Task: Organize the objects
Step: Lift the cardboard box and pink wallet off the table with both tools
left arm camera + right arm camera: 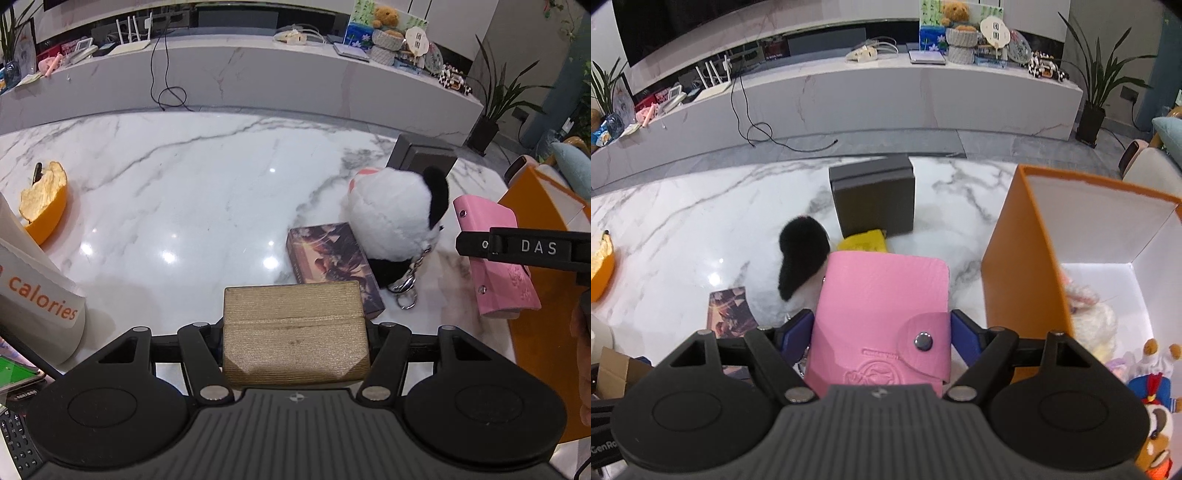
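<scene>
My left gripper (295, 339) is shut on a gold-brown block (293, 332), held above the marble table (184, 192). My right gripper (881, 332) is shut on a pink snap wallet (882, 317), its blue pads (964, 332) pressing both sides. The same wallet (495, 258) and the right gripper's black finger show at the right of the left wrist view. A panda plush (399, 221) sits on the table beside a printed card box (332, 262). The orange box (1027, 266) stands open at right with several plush toys (1152, 406) inside.
A dark grey box (873, 199) stands behind the panda, with a yellow item (864, 240) at its foot. An orange peel (44, 203) lies far left. A white packet (37, 288) and a remote (18, 439) sit at the near left.
</scene>
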The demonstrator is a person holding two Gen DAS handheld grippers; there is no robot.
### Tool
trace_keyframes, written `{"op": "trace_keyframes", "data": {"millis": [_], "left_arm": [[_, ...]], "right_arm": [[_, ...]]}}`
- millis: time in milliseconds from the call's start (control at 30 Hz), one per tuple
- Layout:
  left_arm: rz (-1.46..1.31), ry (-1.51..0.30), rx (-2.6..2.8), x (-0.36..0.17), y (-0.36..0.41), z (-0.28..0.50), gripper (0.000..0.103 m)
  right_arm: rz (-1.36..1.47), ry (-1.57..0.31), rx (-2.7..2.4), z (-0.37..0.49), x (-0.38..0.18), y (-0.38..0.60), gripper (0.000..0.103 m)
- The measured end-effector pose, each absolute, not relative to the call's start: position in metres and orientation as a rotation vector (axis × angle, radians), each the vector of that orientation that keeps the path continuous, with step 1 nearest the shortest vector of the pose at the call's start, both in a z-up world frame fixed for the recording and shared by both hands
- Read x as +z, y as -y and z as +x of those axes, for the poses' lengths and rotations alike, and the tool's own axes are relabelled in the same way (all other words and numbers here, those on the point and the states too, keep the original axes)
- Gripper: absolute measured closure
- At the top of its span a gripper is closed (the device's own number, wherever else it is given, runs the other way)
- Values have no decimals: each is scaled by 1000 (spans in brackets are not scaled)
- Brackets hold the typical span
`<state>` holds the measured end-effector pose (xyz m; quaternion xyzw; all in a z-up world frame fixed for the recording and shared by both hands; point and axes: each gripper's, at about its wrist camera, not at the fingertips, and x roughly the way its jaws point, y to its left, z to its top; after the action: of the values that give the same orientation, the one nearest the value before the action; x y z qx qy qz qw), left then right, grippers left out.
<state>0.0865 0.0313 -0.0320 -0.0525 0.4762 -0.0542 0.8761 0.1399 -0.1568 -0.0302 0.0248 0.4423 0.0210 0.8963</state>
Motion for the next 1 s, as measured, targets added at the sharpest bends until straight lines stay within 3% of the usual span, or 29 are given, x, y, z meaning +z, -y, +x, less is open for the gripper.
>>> {"op": "trace_keyframes", "data": {"millis": [1000], "left_arm": [[-214, -803, -338, 38, 38, 55, 34]], "right_arm": [[82, -716, -22, 79, 47, 210, 23]]}}
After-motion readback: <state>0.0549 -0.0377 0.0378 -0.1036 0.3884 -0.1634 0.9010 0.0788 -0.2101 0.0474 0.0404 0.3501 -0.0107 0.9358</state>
